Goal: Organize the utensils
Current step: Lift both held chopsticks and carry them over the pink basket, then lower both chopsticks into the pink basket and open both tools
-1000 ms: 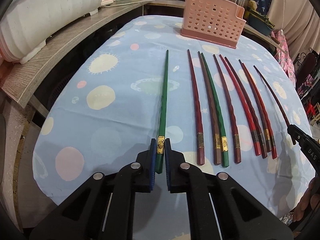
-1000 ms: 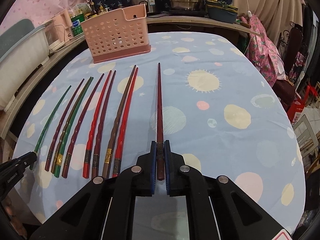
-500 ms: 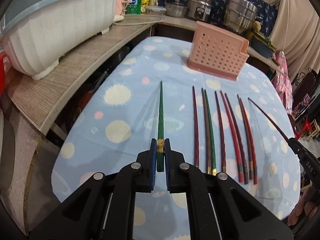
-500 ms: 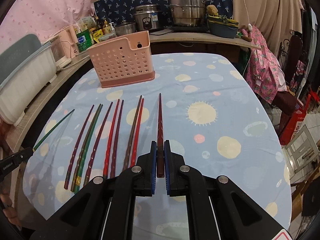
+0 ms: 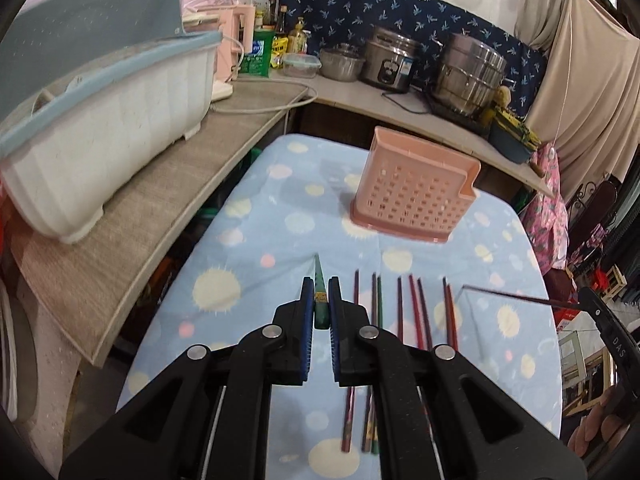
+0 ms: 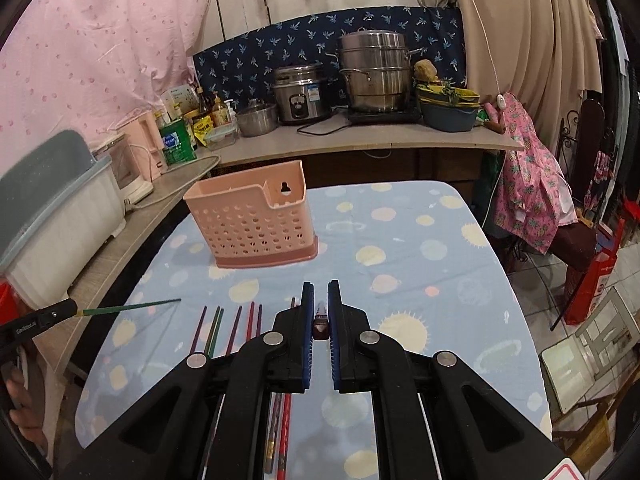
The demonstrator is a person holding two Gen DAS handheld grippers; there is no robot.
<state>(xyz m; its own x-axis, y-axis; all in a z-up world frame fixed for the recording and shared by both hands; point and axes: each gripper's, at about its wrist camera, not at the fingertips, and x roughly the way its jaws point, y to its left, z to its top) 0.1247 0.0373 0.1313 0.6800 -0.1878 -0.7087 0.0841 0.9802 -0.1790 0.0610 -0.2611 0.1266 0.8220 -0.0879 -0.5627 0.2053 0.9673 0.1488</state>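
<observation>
Utensil basket (image 6: 256, 224) is standing on the table (image 6: 420, 248) toward its far end, with a row of chopsticks (image 5: 404, 312) lying side by side on the cloth nearer the cameras. A counter (image 6: 360, 138) is running behind and along the left of the table, carrying pots (image 6: 374, 72) behind and a dish tub (image 5: 100, 120) on the left. The left gripper (image 5: 319, 304) is holding one chopstick (image 5: 319, 280) left of the row, and the right gripper (image 6: 320, 312) another chopstick (image 6: 321, 318) right of it, both clear above the cloth.

Left wrist view high above the counter (image 5: 256, 240), looking down along its tongs (image 5: 320, 304) toward the pink basket (image 5: 416, 204) at 1 o'clock, right wrist view likewise, basket (image 6: 252, 224) at 11 o'clock, both sharing basket, chopstick row (image 5: 412, 312), back shelf.
</observation>
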